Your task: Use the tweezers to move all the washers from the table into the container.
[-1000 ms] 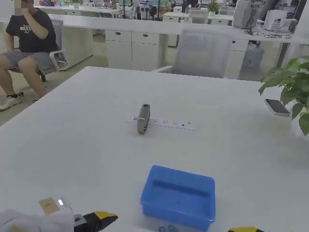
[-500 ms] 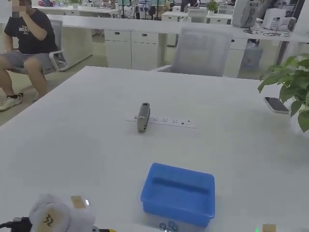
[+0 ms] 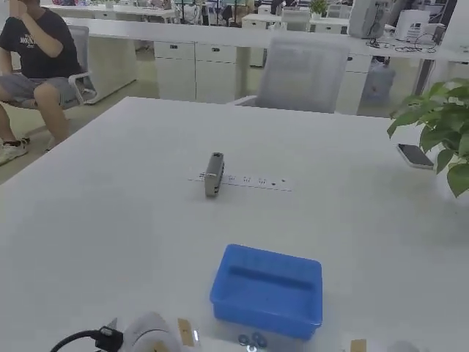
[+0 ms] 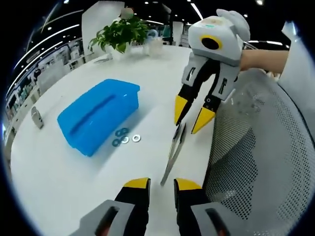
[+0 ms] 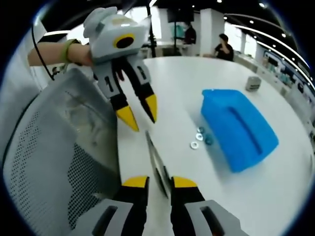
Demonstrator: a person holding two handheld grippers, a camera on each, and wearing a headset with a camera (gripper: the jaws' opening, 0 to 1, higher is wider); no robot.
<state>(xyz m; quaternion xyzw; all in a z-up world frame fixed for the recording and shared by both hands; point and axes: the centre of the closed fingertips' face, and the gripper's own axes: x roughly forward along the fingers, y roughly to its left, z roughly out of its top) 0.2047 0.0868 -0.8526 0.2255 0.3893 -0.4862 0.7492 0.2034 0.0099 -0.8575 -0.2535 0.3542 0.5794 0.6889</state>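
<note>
Left gripper: my jaws stand a little apart and hold nothing.
Right gripper: the same — a small gap, nothing gripped. It faces the left one.
Tweezers: they lie flat at the near edge of the table, between my two grippers. I think I should grab them by the back end, so the tips stay free to pinch.
Washers: a small bunch on the table, just beside the container's near wall.
Container: blue and open on top. It's a short trip — I would lift each washer slowly and clear the wall.
</note>
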